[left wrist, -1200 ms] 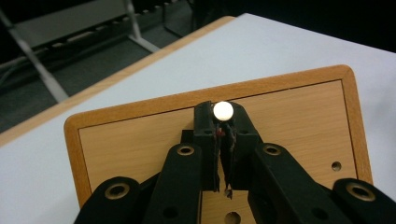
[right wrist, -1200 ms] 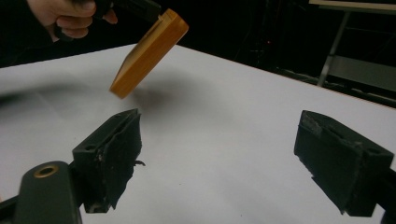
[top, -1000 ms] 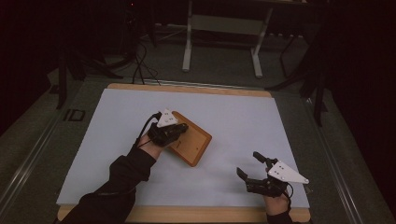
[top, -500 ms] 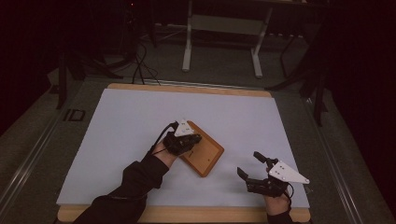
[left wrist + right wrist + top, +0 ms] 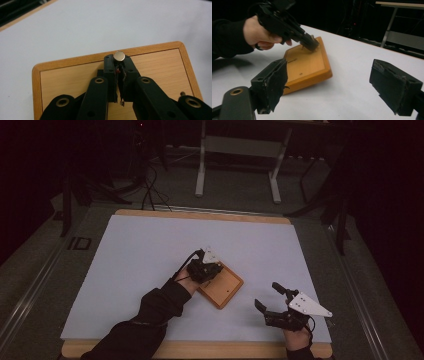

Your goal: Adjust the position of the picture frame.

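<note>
Wooden tray [image 5: 222, 287] lies flat on the white table sheet [image 5: 150, 250], turned corner-on to the person, slightly right of centre and nearer the front edge. Left gripper [image 5: 216, 271] is poised over the tray's far-left part, jaws pressed together on a thin dark pin with a small round silvery head [image 5: 119, 56]; in the left gripper view the head sits just above the fingertips, over the tray's raised rim. Grip so close to the head probably serves to steer the pin's lower end down toward the tray floor. A small hole or peg [image 5: 300, 74] shows in the tray floor in the right gripper view, likely a seat for such a pin; whether the pin touches wood yet I cannot tell. Right gripper [image 5: 270, 297] rests near the front right of the sheet, well apart from the tray, jaws spread wide and empty, turned toward the tray, plausibly waiting to steady it. Sheet covers a wooden tabletop whose edge [image 5: 200, 350] shows along the front. Room is dark: grey floor, cables, a pale metal table frame [image 5: 237, 170] behind.
</note>
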The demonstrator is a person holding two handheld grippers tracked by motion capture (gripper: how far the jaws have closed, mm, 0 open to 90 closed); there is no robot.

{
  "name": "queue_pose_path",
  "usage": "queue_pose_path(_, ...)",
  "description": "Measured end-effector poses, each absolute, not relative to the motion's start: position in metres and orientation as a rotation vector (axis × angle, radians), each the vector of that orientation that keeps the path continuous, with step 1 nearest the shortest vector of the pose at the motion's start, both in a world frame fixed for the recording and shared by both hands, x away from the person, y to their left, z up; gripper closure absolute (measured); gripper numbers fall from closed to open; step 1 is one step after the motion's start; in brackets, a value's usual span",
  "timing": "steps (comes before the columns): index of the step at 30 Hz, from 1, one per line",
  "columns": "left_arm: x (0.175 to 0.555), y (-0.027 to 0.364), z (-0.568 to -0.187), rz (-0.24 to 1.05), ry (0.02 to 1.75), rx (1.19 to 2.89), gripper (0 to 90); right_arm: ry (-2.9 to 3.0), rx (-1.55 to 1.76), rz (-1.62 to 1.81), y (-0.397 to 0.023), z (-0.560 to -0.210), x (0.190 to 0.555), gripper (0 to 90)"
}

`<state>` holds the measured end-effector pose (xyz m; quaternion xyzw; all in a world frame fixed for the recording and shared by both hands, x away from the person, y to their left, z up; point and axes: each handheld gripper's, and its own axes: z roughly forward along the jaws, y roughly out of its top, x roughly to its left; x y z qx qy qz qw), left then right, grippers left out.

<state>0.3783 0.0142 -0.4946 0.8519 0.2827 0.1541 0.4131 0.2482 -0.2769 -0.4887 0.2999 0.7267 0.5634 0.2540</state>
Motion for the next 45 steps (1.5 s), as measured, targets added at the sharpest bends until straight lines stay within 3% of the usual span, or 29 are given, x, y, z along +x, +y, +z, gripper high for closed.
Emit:
queue_pose_path(27,0.399,0.006,-0.519,0.326,0.750,2.173,84.8,1.977,0.813,1.534,-0.278,-0.489,0.248,14.5)
queue_pose_path(34,0.391,0.027,-0.513,0.347,0.745,2.155,80.0,1.972,0.814,1.532,-0.278,-0.488,0.247,14.6)
queue_pose_path(45,0.419,0.047,-0.509,0.362,0.841,2.138,90.0,1.975,0.809,1.526,-0.277,-0.488,0.247,14.6)
